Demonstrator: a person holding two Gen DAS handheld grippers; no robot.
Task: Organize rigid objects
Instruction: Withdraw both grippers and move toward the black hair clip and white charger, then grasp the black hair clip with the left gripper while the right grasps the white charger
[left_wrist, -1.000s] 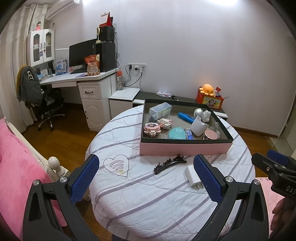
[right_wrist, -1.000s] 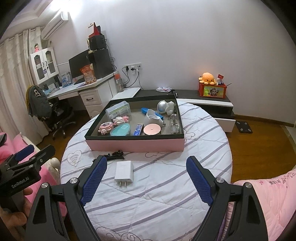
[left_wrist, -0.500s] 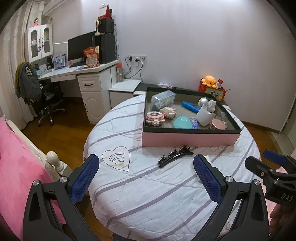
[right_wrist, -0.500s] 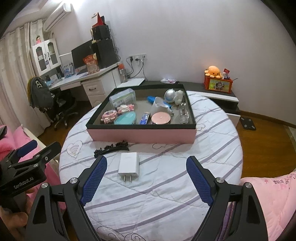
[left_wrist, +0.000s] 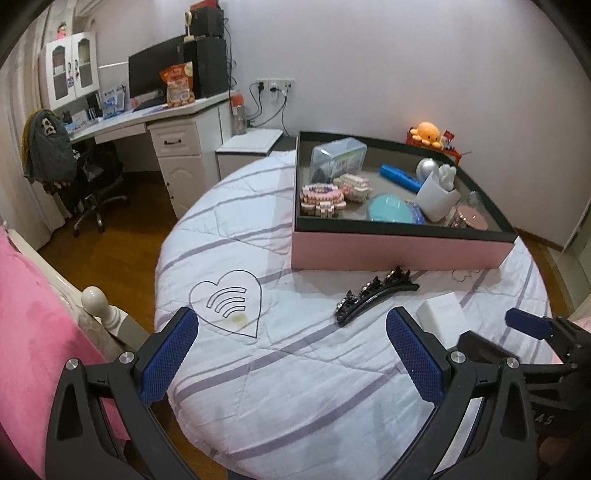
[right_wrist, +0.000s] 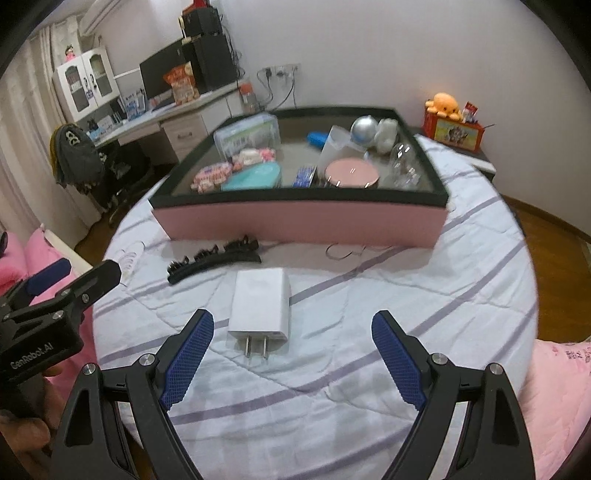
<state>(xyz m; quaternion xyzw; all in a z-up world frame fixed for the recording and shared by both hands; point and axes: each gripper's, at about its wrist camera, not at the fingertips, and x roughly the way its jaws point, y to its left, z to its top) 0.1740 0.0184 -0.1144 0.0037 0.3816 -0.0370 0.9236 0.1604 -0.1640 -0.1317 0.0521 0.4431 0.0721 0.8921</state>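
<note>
A black hair clip (left_wrist: 375, 294) lies on the round white striped table (left_wrist: 295, 369), in front of a pink box (left_wrist: 399, 248) holding several small items. A white charger plug (right_wrist: 261, 303) lies beside the clip (right_wrist: 212, 259), prongs toward me. My left gripper (left_wrist: 291, 354) is open and empty, above the table, short and left of the clip. My right gripper (right_wrist: 291, 350) is open and empty, hovering just short of the charger. The charger shows partly behind my left finger (left_wrist: 441, 312). The box also shows in the right wrist view (right_wrist: 303, 221).
Pink bedding (left_wrist: 26, 325) lies to the left and another pink quilt (right_wrist: 561, 387) to the right. A desk with a monitor (left_wrist: 155, 74) and a chair (left_wrist: 85, 173) stand at the back left. An orange plush (right_wrist: 445, 103) sits on a low cabinet.
Both grippers have moved forward and down toward the table. The clip and the charger appear larger and nearer. Both stay open.
</note>
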